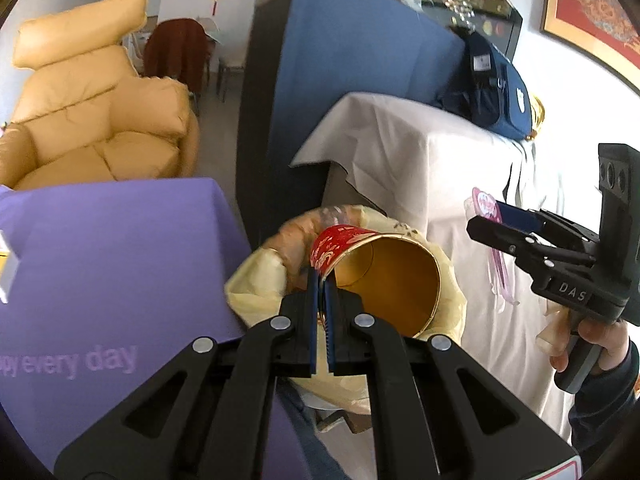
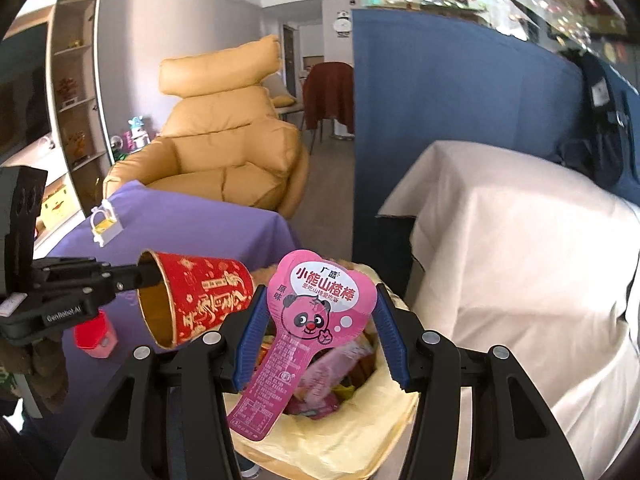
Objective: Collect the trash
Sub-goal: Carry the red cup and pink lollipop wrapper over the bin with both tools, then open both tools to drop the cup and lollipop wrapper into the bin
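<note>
My left gripper (image 1: 322, 280) is shut on the rim of a red paper cup (image 1: 384, 276) with a gold inside, held on its side over the bin (image 1: 256, 284) lined with a yellow bag. The cup (image 2: 196, 300) and the left gripper (image 2: 136, 276) also show in the right wrist view. My right gripper (image 2: 320, 320) is open above the bin (image 2: 360, 432). A pink panda snack wrapper (image 2: 312, 328) hangs between its fingers, leaning on the left one, over the trash inside. In the left wrist view the right gripper (image 1: 486, 220) is at the right with the pink wrapper (image 1: 490, 208).
A purple-covered table (image 1: 112, 264) lies left of the bin, with a small white box (image 2: 105, 224) and a red object (image 2: 94, 336) on it. A white-draped piece of furniture (image 2: 520, 248) stands right. A tan armchair (image 2: 224, 140) and blue partition (image 1: 344, 48) stand behind.
</note>
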`<state>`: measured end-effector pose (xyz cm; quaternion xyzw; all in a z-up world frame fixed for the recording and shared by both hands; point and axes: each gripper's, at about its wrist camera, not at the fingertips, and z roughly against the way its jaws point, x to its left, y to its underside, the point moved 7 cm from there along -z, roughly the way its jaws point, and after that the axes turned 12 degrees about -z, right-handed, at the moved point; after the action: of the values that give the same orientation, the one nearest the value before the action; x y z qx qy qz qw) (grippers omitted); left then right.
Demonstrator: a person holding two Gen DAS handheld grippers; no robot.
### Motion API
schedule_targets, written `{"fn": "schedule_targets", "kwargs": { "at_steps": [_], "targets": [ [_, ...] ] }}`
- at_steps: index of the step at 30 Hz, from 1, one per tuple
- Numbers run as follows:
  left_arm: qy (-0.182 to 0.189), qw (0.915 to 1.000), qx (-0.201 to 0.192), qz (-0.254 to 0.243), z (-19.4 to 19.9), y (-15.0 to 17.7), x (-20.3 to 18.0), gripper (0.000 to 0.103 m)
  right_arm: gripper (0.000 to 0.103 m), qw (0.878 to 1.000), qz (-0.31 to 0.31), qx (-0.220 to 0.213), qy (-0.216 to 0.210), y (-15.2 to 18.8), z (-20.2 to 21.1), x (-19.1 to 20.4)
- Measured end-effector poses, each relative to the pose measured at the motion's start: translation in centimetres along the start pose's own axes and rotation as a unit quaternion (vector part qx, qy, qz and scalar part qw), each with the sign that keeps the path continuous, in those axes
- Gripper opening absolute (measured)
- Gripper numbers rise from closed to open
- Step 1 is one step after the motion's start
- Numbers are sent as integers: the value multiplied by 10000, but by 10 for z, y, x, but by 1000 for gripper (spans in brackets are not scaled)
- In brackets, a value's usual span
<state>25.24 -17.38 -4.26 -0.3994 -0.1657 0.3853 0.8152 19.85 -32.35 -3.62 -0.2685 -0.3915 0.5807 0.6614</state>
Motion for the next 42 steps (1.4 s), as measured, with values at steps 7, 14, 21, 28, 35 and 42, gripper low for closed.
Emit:
{"fn": "schedule_targets", "kwargs": {
  "at_steps": [7,14,21,28,35,42],
  "targets": [
    [176,9990,404,-48,-54,6,-9,3,49,9994,-308,121,89,10,-12,-27],
    [333,9935,1061,-230,-107,27,-29,3,49,9985,-456,214,196,19,-19,-42],
    [468,9933,1053,-95,-107,30,-28,19,49,9982,-520,278,143,23,-24,-43],
    [629,9946,820,45,-68,28,-16,62,49,9972,-609,399,-149,23,-39,-25],
    [335,9974,470,430,-20,28,16,70,49,9950,-236,972,34,32,-92,5],
    [-142,9982,115,575,29,37,49,73,49,9850,-11,1649,502,60,-125,2]
  ]
}}
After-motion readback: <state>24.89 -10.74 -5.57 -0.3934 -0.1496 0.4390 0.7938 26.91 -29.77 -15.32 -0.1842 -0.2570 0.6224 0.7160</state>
